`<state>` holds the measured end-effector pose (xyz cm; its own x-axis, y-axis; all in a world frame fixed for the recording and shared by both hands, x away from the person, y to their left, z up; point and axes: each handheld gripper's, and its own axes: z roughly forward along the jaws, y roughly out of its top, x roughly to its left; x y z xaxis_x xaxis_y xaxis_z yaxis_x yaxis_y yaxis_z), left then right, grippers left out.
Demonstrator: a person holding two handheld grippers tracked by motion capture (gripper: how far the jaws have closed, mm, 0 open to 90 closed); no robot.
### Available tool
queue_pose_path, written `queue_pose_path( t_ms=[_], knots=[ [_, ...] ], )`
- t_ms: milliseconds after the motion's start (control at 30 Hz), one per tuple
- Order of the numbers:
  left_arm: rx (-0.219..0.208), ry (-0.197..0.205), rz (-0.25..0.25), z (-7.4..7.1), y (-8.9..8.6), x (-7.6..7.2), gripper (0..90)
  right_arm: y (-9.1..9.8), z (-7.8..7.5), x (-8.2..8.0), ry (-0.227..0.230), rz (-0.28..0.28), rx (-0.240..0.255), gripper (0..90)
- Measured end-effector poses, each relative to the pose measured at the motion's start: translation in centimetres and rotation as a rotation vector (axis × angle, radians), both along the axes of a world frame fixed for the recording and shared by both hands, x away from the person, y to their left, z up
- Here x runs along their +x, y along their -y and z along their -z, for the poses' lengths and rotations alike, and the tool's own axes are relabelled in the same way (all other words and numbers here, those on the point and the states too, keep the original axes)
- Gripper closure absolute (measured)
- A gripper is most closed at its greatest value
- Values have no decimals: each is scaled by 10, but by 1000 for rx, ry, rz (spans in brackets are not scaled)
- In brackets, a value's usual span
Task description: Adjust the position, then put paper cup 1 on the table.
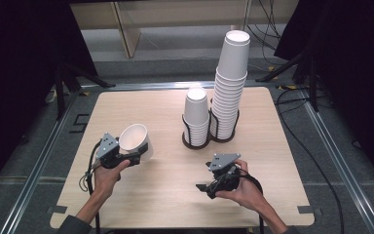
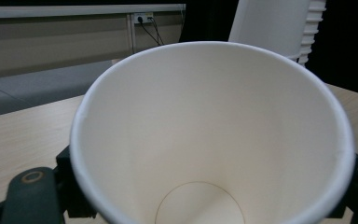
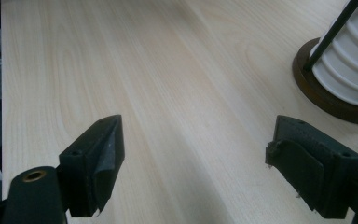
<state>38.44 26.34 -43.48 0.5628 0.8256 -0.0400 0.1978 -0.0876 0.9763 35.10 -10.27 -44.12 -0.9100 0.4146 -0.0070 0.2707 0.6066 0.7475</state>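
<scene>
A single white paper cup is clamped by its wall in the left gripper, tilted with its open mouth turned up toward the high camera, above the left part of the wooden table. In the left gripper view the cup's bare interior is seen between the black jaws. The right gripper is held over the table's near right part, its jaws spread wide with nothing between them. 2 stacks of cups are seated in a black wire holder: a short stack and a tall stack.
</scene>
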Motion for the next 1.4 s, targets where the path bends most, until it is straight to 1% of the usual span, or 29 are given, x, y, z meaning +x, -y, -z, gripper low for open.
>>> queue_pose_path(
  t_ms=[133, 167, 200, 267, 300, 333, 367, 400, 500, 567, 600, 633, 667, 767, 800, 833, 967, 1100, 1133, 1200, 1300, 1367, 1400],
  knots=[
    [13, -14, -21, 2, -3, 6, 173, 1, 2, -1, 2, 14, -12, 184],
    [9, -8, -27, 3, -4, 8, 173, 1, 2, 0, 6, 10, -13, 184],
    [15, -19, -36, 4, -5, 9, 173, 1, 3, -1, -4, 8, -9, 184],
    [19, -23, -44, 6, -8, 12, 173, 2, 3, -1, 2, 7, -12, 183],
    [8, -16, -46, 7, -8, 14, 173, 2, 3, -1, -7, 14, -11, 182],
    [16, -28, -55, 7, -10, 14, 173, 2, 4, -2, -10, 19, -10, 181],
    [13, -31, -58, 8, -11, 16, 173, 2, 4, -1, -5, 9, -11, 180],
    [9, -24, -60, 9, -11, 17, 173, 2, 4, -1, -3, 6, -13, 180],
    [22, -35, -67, 10, -13, 21, 172, 3, 4, -2, -6, 10, -14, 180],
    [17, -36, -74, 10, -13, 24, 172, 3, 5, -2, -11, 17, -19, 179],
    [8, -31, -72, 11, -14, 26, 172, 3, 5, -2, -10, 17, -19, 179],
    [10, -35, -76, 10, -15, 28, 172, 3, 5, -2, -8, 14, -20, 179],
    [16, -39, -81, 9, -15, 30, 172, 3, 6, -2, 3, 13, -20, 179],
    [12, -35, -86, 9, -15, 36, 172, 4, 6, -1, 7, 11, -24, 179],
    [11, -39, -87, 10, -15, 38, 171, 4, 6, -1, -12, 16, -20, 179],
    [18, -42, -92, 11, -14, 40, 171, 4, 7, -1, -11, 17, -22, 179],
    [29, -42, -107, 13, -14, 51, 170, 5, 8, -1, -18, 20, -26, 179],
    [20, -50, -125, 16, -15, 62, 168, 5, 8, -1, -17, 18, -28, 180],
    [18, -45, -130, 17, -15, 66, 167, 5, 8, -1, -19, 17, -30, 180],
    [35, -50, -150, 19, -16, 72, 166, 5, 9, -1, -19, 16, -32, 180],
    [35, -48, -187, 23, -18, 84, 165, 5, 10, -1, -20, 18, -29, 180],
    [48, -55, -202, 25, -19, 89, 164, 5, 10, -1, -11, 18, -34, 180],
    [63, -55, -211, 27, -20, 92, 164, 5, 10, -1, -20, 18, -29, 180]
  ],
)
